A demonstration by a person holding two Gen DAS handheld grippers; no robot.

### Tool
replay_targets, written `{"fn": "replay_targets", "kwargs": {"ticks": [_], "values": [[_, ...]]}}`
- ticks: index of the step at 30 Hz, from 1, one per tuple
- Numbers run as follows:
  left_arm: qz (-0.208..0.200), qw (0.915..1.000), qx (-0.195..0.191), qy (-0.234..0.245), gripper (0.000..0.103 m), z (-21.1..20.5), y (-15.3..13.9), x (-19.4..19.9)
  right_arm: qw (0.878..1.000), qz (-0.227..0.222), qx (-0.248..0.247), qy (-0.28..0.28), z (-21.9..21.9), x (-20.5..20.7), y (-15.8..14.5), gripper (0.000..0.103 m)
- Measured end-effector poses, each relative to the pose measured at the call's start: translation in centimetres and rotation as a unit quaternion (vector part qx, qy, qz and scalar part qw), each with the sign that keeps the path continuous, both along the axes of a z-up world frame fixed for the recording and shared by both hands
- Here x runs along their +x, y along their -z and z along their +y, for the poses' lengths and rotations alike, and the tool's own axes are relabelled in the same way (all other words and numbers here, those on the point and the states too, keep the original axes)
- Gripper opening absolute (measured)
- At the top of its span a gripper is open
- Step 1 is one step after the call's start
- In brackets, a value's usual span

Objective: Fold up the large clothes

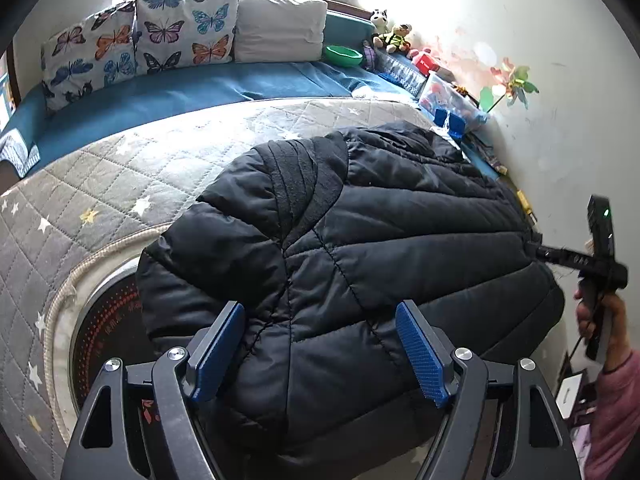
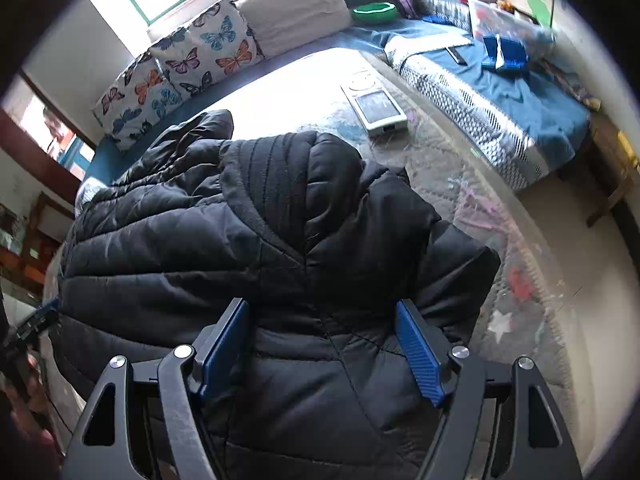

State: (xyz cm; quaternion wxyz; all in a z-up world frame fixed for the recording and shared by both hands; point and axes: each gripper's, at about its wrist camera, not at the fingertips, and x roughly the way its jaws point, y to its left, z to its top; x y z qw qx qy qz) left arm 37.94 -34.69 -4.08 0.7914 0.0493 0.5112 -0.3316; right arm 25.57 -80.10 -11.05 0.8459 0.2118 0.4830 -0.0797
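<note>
Left wrist view shows a big black puffy jacket [image 1: 340, 248] lying on a grey quilt with stars [image 1: 120, 176], near the close edge of the bed. Butterfly pillows [image 1: 140, 44] sit far back, under the window. The left gripper [image 1: 320, 352] hangs just over the near part of the jacket. Its blue fingers [image 1: 218, 350] stand wide apart and pinch nothing — the cloth is only below them.

In the right wrist view, the right gripper [image 2: 322, 350] is also spread wide over the jacket [image 2: 248, 248], with nothing squeezed between its fingers. A white tablet-like gadget [image 2: 376, 106] lies on the quilt beyond the jacket, well apart from it. From the left view the right gripper can be seen at the jacket's right edge, held by a hand [image 1: 600, 320] in a pink sleeve.

The jacket looks soft and squishy, full of air, and its shiny skin is likely slippery. It is probably light but bulky, so it may puff back up after folding. A good spot to grab seems to be a stitched seam or the hem edge — thin cloth there should fit between the fingers better than a fat pad.
</note>
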Motion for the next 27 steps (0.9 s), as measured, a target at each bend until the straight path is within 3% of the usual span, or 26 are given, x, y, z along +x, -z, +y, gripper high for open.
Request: {"fn": "replay_targets", "kwargs": {"ticks": [3,7,10,12,14,27], "values": [[-0.002,1.0000,0.008,0.001,0.082,-0.2,0.6,-0.1,1.000,-0.002,-0.017,0.005,0.7,-0.1,-2.1,0.081],[-0.004,1.0000,0.006,-0.002,0.082,0.0,0.6,-0.1,0.998,-0.053,-0.026,-0.009,2.3,0.6,-4.6,0.081],[-0.010,0.9999,0.011,-0.002,0.082,-0.1,0.1,-0.4,0.999,-0.037,-0.021,-0.024,3.2,2.2,-3.3,0.082],[-0.018,0.9997,0.013,-0.004,0.082,-0.1,-0.3,-0.8,0.998,0.000,-0.058,-0.024,4.0,3.3,-1.4,0.085],[-0.028,0.9994,0.020,-0.011,0.082,0.1,-0.6,-1.3,0.997,-0.002,-0.076,-0.026,4.4,3.4,-1.1,0.088],[-0.097,0.9942,0.022,-0.039,0.084,3.7,-5.1,-7.9,0.990,-0.049,-0.118,-0.058,10.3,-3.0,-5.3,0.088]]}}
